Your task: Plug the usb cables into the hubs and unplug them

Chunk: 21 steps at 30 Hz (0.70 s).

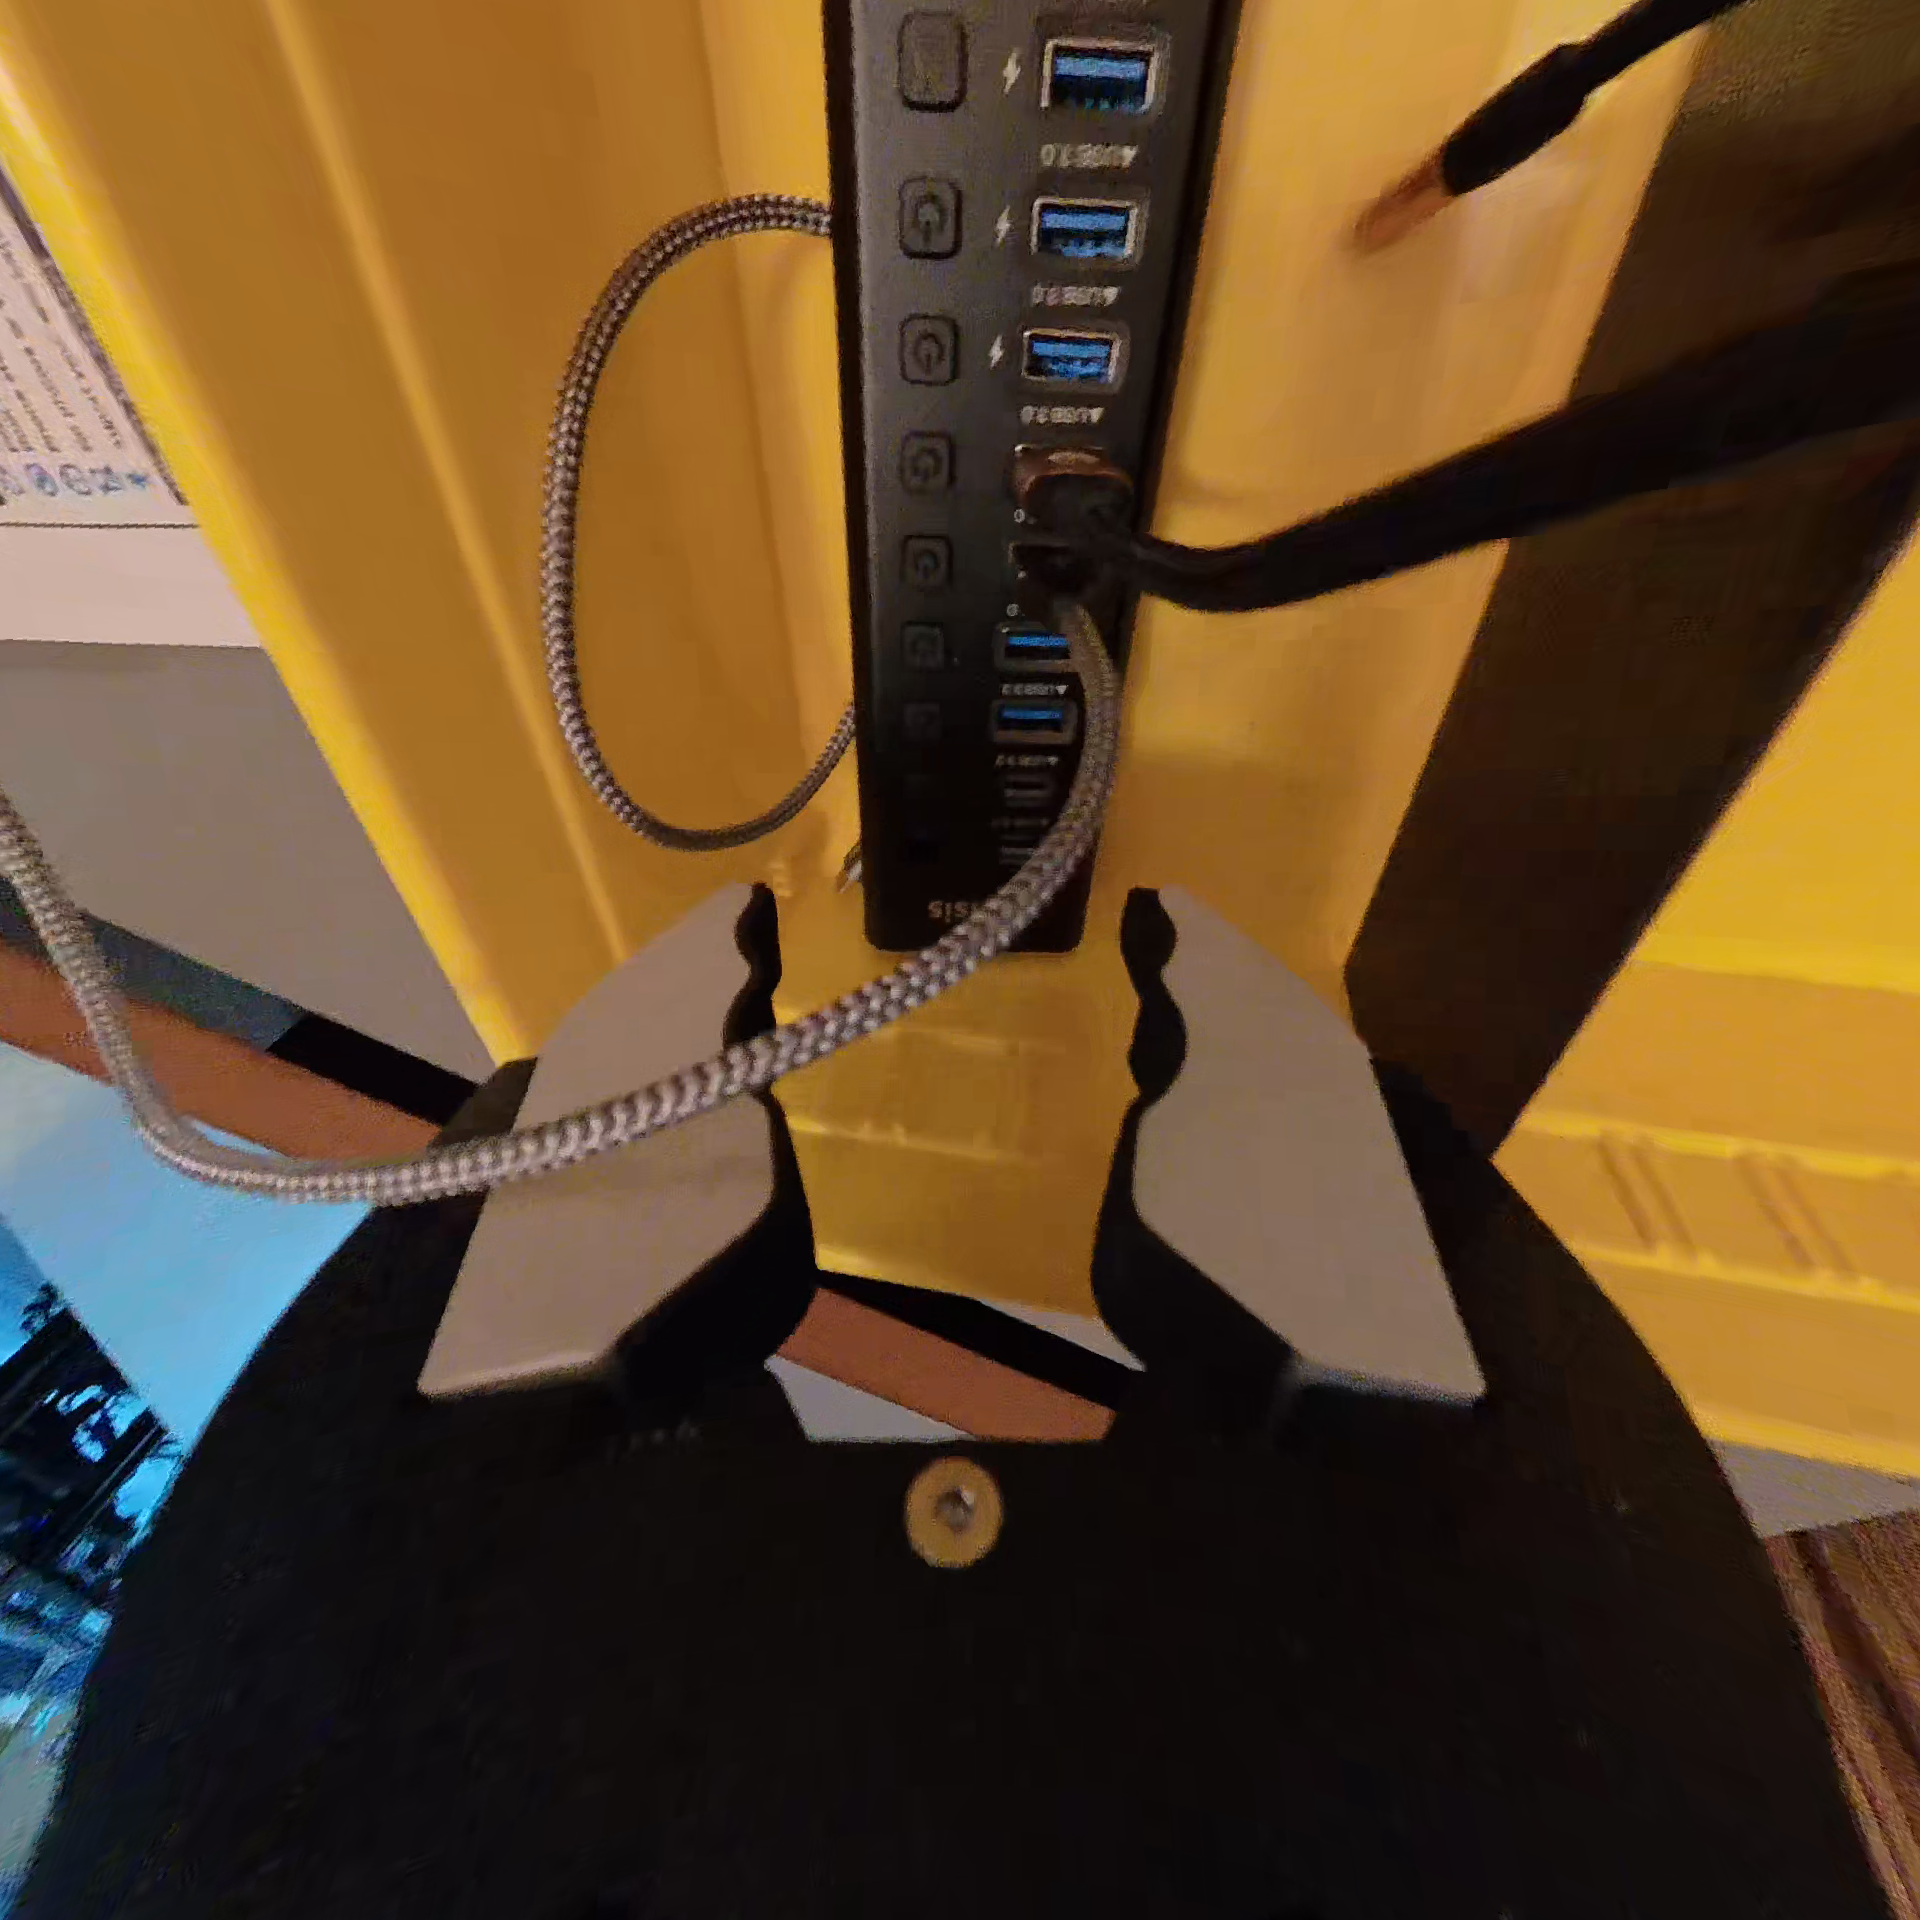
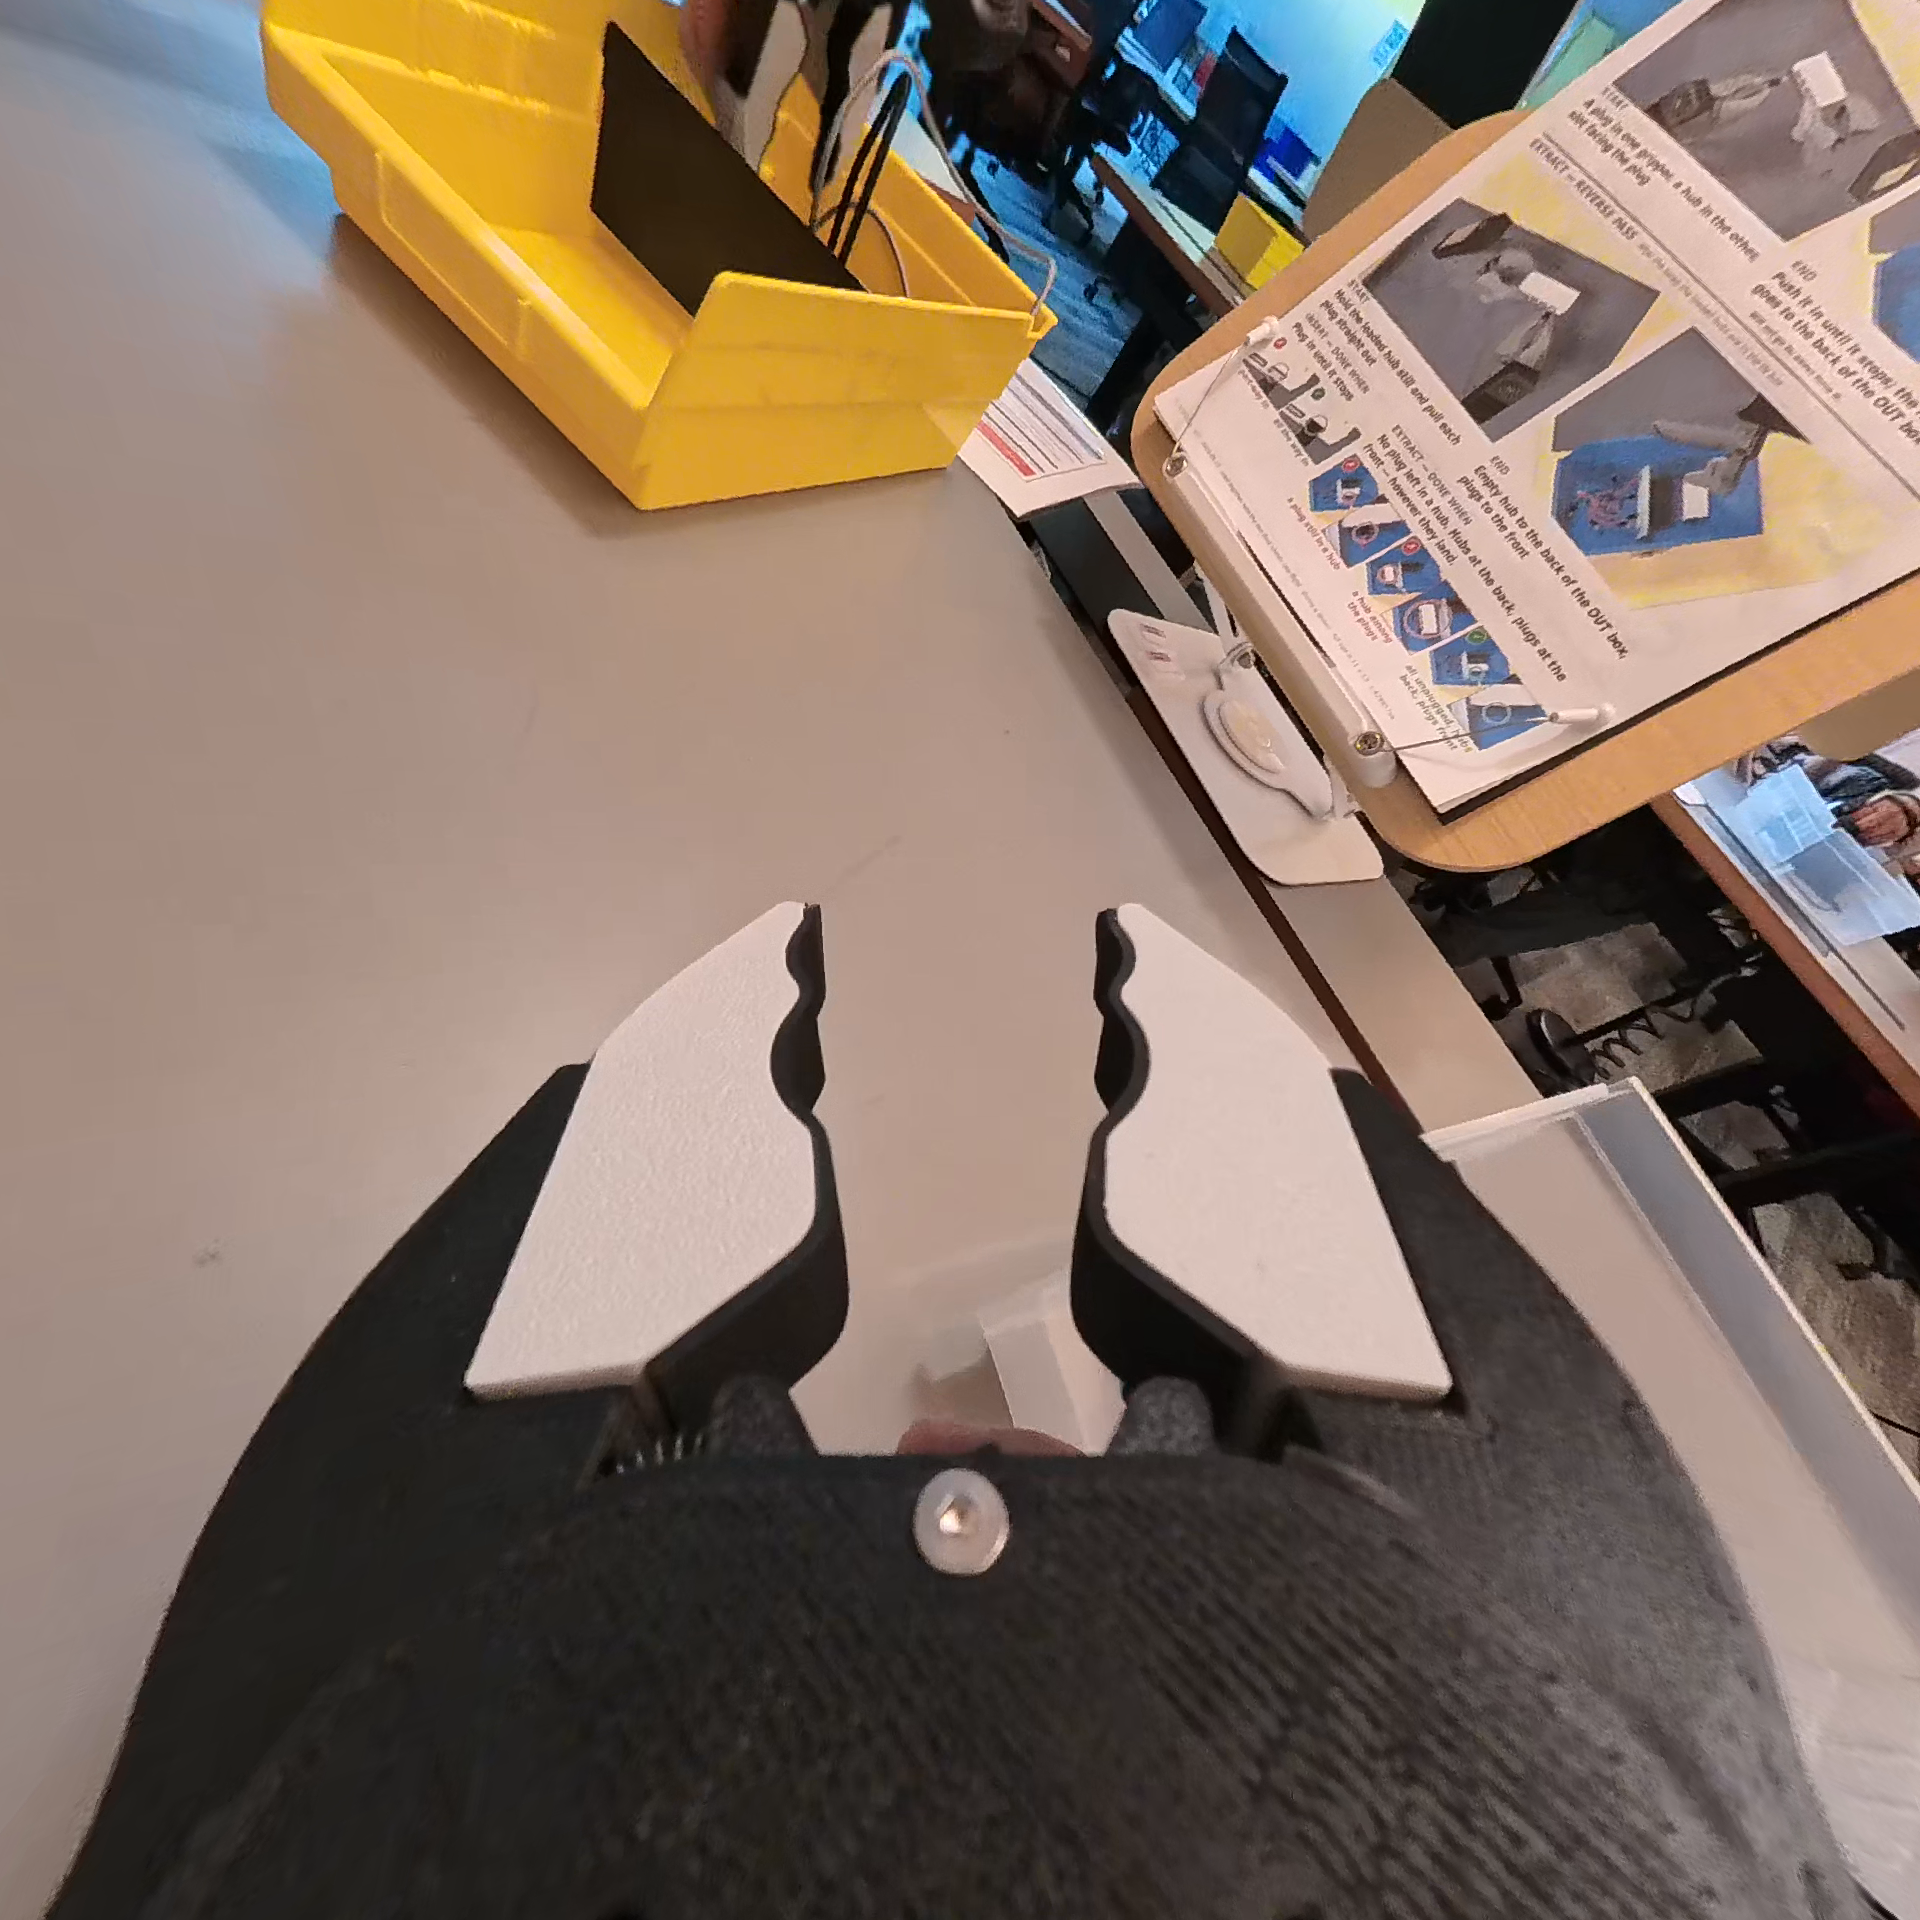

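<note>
A long black USB hub [image 1: 966, 436] with several blue ports lies inside a yellow bin [image 1: 436, 436]. A grey braided cable [image 1: 727, 1070] and a black flat cable [image 1: 1455, 520] are plugged into its middle ports. The braided cable drapes over my left gripper's left finger. My left gripper [image 1: 951, 904] is open and empty, its tips just short of the hub's near end. A loose black cable end with a metal tip [image 1: 1455, 166] hangs at the upper right. My right gripper [image 2: 961, 920] is open and empty above the grey table [image 2: 416, 727], far from the yellow bin [image 2: 644, 281].
A black divider panel [image 1: 1621, 675] stands in the bin to the hub's right; it also shows in the right wrist view [image 2: 696, 197]. A wooden stand with printed instruction sheets [image 2: 1558, 416] sits past the table's right edge. A clear box rim [image 2: 1662, 1247] is at lower right. Spacing between my two grippers at the tips: around 55 cm. To the long black USB hub [image 1: 966, 436]: left tips about 7 cm, right tips about 50 cm.
</note>
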{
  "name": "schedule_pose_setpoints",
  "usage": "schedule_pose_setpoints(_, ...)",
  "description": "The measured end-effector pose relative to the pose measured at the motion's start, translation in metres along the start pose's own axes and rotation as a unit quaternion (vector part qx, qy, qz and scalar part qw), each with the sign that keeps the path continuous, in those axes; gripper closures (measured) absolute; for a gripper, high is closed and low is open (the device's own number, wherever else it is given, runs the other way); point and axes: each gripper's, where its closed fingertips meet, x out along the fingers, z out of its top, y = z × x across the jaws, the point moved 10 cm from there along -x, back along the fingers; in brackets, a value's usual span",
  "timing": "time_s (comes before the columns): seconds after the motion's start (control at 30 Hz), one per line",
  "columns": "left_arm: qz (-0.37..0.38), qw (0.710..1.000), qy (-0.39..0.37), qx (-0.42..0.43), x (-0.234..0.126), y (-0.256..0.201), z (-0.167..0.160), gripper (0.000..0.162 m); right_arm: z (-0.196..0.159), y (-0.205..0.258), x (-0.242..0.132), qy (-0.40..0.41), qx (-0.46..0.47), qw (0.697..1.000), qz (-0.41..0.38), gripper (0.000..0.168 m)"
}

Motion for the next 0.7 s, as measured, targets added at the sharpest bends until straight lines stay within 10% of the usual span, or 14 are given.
schedule_pose_setpoints(0.4,-0.053,0.997,0.046,0.027,0.049,-0.008,0.025,0.084,-0.004,0.008,0.029,-0.035,0.021,0.999,0.013,0.118)
schedule_pose_setpoints(0.7,-0.071,0.996,0.018,0.060,0.050,-0.014,0.023,0.102,0.012,0.016,0.072,-0.057,0.032,0.997,0.030,0.119)
